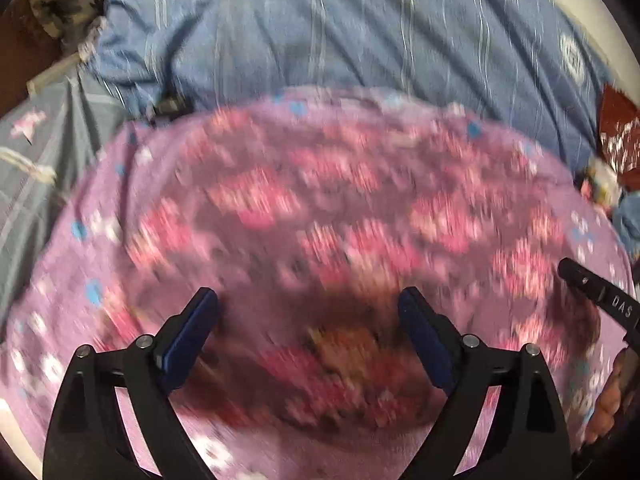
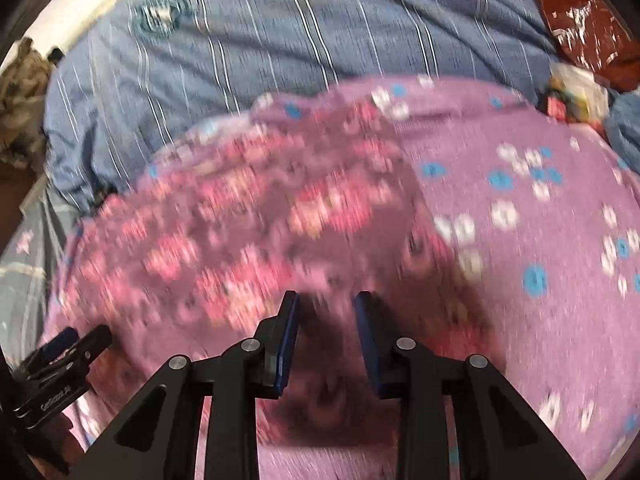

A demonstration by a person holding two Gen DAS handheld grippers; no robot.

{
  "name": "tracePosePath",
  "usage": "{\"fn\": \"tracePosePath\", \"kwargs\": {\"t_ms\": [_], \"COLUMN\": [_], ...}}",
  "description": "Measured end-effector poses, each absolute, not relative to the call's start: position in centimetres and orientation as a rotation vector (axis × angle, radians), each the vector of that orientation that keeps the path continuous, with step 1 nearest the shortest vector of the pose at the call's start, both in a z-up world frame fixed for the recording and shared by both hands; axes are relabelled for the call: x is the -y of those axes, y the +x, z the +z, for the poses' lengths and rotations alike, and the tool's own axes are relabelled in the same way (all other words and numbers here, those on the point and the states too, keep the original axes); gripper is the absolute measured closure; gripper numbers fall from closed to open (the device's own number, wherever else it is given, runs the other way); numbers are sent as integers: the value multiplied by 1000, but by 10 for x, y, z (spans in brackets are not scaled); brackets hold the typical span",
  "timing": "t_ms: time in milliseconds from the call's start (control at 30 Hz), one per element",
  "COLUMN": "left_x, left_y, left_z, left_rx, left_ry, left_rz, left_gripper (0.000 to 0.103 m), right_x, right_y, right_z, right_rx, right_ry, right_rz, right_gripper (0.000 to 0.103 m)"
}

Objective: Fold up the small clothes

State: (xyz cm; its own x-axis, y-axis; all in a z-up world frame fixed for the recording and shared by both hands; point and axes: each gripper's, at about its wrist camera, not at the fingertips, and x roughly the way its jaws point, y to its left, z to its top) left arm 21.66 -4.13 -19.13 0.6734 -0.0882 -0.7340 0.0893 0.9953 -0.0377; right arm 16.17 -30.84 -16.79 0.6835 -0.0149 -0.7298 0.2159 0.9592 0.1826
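Scene: a small purple garment (image 1: pixel 320 208) with pink and white print lies spread on a bed, over a blue striped sheet (image 1: pixel 320 32); both views are smeared by motion blur

Garment position: it fills the lower part of each wrist view, directly under and ahead of both tools; in the right wrist view a darker pink-patterned panel (image 2: pixel 240 220) sits beside a plainer purple area with blue and white dots (image 2: pixel 540 220), the boundary between them running away from the camera

Left gripper (image 1: pixel 308 308): jaws spread wide, nothing between the pads, tips hovering close above the cloth; contact cannot be told through the blur

Right gripper (image 2: pixel 326 312): jaws parted by a narrower gap, pointed down at the cloth near that boundary; no fabric is clearly pinched between its fingers (image 2: pixel 290 320)

Key relation: the garment's long axis appears to run side to side across both views, with the two grippers side by side over its near edge, each visible at the margin of the other's camera; the right one seems nearer the boundary line, so it looks better placed to take hold there

Clutter: a dark red packet (image 2: pixel 580 32) lies on the sheet beyond the garment's far right corner

Judged step: positioning for a grasp along the near edge; fold not yet made
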Motion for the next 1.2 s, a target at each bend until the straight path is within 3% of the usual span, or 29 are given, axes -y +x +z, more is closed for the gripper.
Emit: {"fn": "tracePosePath", "kwargs": {"t_ms": [200,333,667,933,1200], "left_x": [3,-12,-15,-28,-77], "left_y": [253,272,246,209,170], "left_z": [-193,-221,-203,-189,-200], "left_rx": [-850,-966,-873,-834,-862], "left_ry": [-18,-31,-40,-94,-309], "left_rz": [45,91,74,92,167], "left_gripper": [11,10,9,9,9], "right_x": [332,339,346,334,250], "right_y": [207,239,207,164,173], "right_z": [-160,-192,-172,-157,-196], "right_rx": [-791,-914,-849,-776,-1002], "right_ry": [369,405,425,419,210], "right_rz": [-87,-81,-31,34,137], "right_gripper": [76,81,73,73,72]}}
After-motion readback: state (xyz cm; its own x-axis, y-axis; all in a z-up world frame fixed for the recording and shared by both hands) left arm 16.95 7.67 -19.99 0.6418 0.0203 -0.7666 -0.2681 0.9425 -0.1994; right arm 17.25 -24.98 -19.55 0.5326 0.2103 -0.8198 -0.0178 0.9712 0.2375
